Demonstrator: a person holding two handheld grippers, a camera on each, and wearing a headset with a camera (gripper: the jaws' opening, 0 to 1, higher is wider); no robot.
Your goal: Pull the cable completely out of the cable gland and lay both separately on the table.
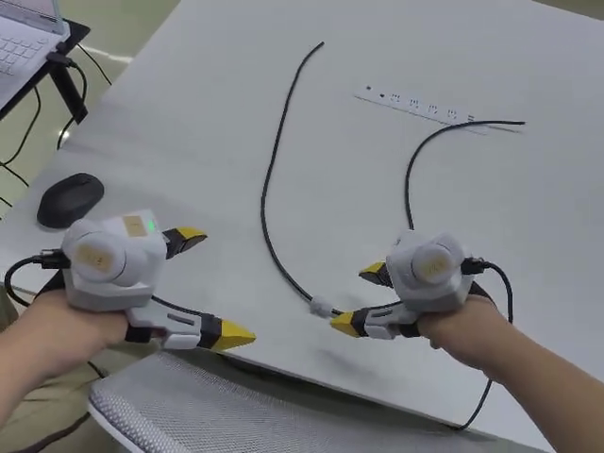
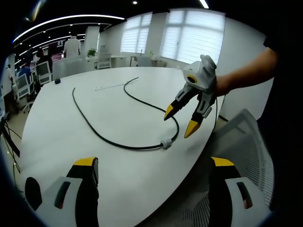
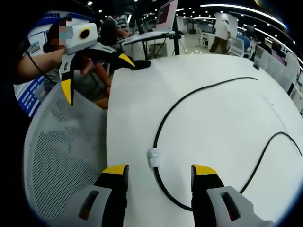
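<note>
Currently both tongs are released. The right gripper (image 1: 355,298) has its jaws spread and nothing between the pads. It is held low over the near edge of the white table (image 1: 189,123), pointing at the cable gland (image 1: 322,307). In the right gripper view the gland lies on the tabletop just ahead of the gap between the yellow tips. From the head view the lower tip looks just beside it, but I cannot tell whether they touch. The left gripper (image 1: 217,283) also has its jaws wide apart and empty, well to the left of the gland.

The small pale gland is still threaded on the black cable (image 1: 274,160). From the gland the cable runs away across the table in a long curve on one side and loops back past the right gripper on the other.

Further out there is a white power strip (image 1: 425,109) at the far side, a dark mouse (image 1: 69,198) at the left, and a mesh chair (image 1: 189,406) below the table edge.
</note>
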